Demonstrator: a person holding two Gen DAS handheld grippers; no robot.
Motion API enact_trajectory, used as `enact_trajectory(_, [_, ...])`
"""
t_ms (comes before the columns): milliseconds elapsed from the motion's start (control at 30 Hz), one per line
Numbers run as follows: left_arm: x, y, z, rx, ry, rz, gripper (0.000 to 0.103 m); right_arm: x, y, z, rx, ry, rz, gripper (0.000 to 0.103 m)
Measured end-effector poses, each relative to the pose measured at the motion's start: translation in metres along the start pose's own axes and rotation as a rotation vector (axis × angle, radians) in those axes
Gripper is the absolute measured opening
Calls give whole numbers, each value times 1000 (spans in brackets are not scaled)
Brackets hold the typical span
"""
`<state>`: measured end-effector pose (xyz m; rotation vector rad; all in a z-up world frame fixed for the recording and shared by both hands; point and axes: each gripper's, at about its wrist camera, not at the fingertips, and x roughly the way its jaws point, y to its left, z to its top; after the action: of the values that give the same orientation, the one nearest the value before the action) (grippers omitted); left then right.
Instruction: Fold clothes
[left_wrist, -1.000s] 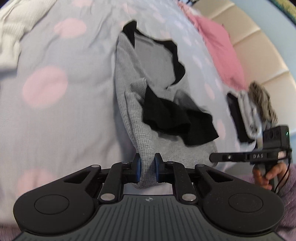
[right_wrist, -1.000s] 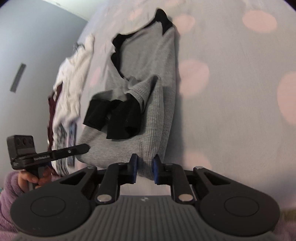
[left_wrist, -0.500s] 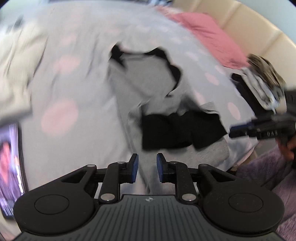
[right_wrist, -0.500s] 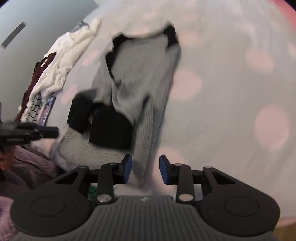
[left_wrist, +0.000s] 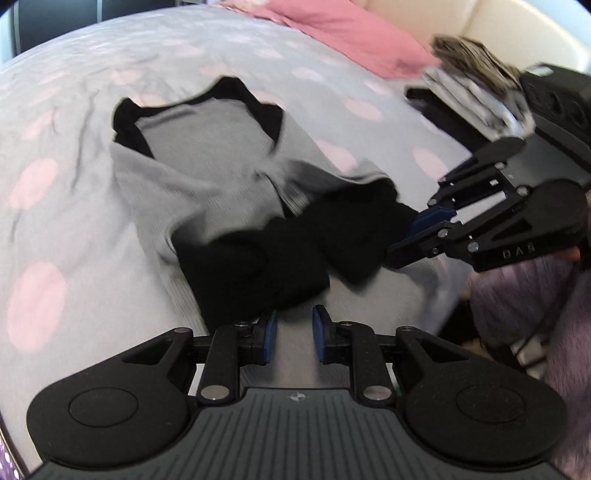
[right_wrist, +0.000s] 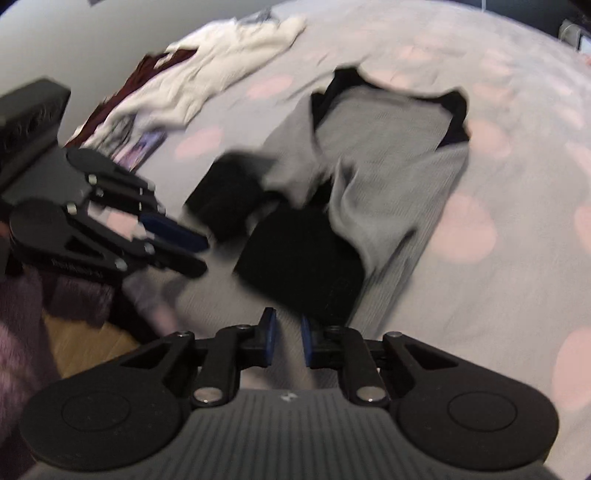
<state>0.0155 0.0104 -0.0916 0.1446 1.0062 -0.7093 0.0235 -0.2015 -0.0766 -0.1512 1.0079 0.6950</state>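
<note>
We see the grey sweater (left_wrist: 207, 177) with black cuffs, sleeves folded in, at frame centre on the dotted bedspread (left_wrist: 48, 206). Our left gripper (left_wrist: 294, 334) stands slightly apart, empty; our right gripper (right_wrist: 283, 336) is closing on nothing. Only the right view shows the white garment (right_wrist: 221, 70), upper left.

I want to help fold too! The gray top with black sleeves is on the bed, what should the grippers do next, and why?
Probably bring both grippers down to pinch the near hem. The gray top lies on the dotted bedsheet with its black sleeves already folded across the body. The left gripper has slightly parted jaws gripping nothing; the right gripper is closing its jaws over the hem, so folding the bottom up toward the collar seems next.
</note>
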Motion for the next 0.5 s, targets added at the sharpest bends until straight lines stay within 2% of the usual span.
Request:
enact_trajectory(200, [2, 20, 20, -62, -85, 30, 18, 3, -14, 27, 4, -92, -80, 23])
enact_trajectory(333, [-2, 33, 31, -112, -165, 81, 21, 2, -28, 44, 49, -157, -118, 26])
enact_trajectory(500, [-14, 47, 36, -178, -238, 133, 35, -8, -44, 58, 121, -215, -131, 33])
